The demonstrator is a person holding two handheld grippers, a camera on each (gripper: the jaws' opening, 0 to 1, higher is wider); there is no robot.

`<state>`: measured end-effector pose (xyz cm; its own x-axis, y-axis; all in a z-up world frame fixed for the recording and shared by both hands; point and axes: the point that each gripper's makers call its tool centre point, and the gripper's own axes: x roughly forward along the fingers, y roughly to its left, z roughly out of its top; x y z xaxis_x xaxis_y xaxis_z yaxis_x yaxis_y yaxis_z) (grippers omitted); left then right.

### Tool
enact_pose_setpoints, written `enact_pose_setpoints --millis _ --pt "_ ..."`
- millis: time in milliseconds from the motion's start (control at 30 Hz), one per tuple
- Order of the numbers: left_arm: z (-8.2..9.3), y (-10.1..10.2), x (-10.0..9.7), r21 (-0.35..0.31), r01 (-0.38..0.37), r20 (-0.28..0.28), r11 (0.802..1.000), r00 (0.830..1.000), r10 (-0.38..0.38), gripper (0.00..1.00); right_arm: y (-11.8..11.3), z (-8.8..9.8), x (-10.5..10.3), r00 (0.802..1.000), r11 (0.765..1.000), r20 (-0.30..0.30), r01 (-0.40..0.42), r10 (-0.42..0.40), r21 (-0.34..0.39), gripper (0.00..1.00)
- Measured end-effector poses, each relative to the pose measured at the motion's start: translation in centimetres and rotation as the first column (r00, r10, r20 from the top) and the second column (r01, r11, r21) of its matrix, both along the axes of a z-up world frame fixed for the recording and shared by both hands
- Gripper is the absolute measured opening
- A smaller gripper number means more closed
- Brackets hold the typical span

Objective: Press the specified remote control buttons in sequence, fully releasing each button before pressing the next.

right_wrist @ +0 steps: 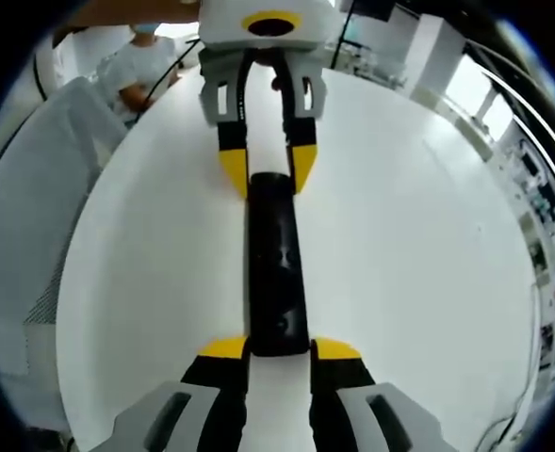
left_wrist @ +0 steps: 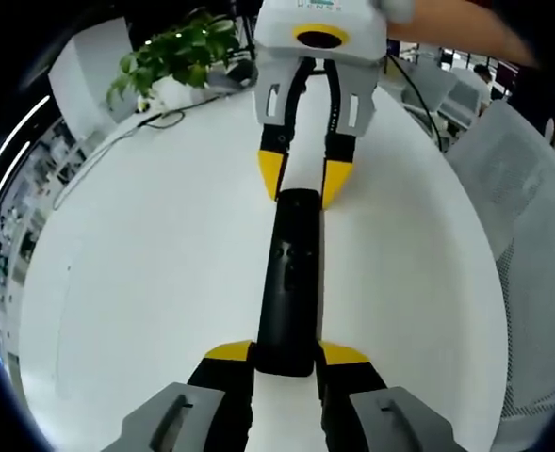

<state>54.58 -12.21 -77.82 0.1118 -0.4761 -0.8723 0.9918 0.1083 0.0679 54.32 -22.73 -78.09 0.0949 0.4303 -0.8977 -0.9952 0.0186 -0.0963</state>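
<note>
A long black remote control [left_wrist: 288, 273] lies lengthwise on the white round table [left_wrist: 136, 273], buttons facing up. My left gripper [left_wrist: 286, 354] is shut on its near end, a yellow-tipped jaw pressed against each side. From the far side my right gripper [left_wrist: 303, 179] closes its yellow tips on the other end. The right gripper view mirrors this: the right gripper [right_wrist: 280, 349] clamps the remote control [right_wrist: 275, 268] at the bottom. The left gripper [right_wrist: 268, 169] holds the far end on the table [right_wrist: 418, 264].
A potted green plant [left_wrist: 178, 56] and a cable [left_wrist: 117, 141] sit at the table's far edge. A grey mesh chair [left_wrist: 531, 217] stands beside the table, the chair [right_wrist: 23, 217] at the left edge in the right gripper view. A person [right_wrist: 131, 71] sits behind it.
</note>
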Motion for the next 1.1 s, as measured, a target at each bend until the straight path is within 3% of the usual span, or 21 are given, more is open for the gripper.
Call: enact_pose_setpoints --millis 467,1100 --pt "0.06 0.38 -0.12 -0.002 -0.024 -0.014 1.000 1.000 0.024 0.32 -0.15 0.03 -0.02 1.000 1.000 -0.003 0.005 -0.005 0.002 0.23" --pt "0.69 0.62 0.00 -0.033 -0.046 0.000 0.998 0.999 0.046 0.33 -0.20 0.85 0.18 1.000 0.999 0.014 0.027 -0.028 0.025 0.24"
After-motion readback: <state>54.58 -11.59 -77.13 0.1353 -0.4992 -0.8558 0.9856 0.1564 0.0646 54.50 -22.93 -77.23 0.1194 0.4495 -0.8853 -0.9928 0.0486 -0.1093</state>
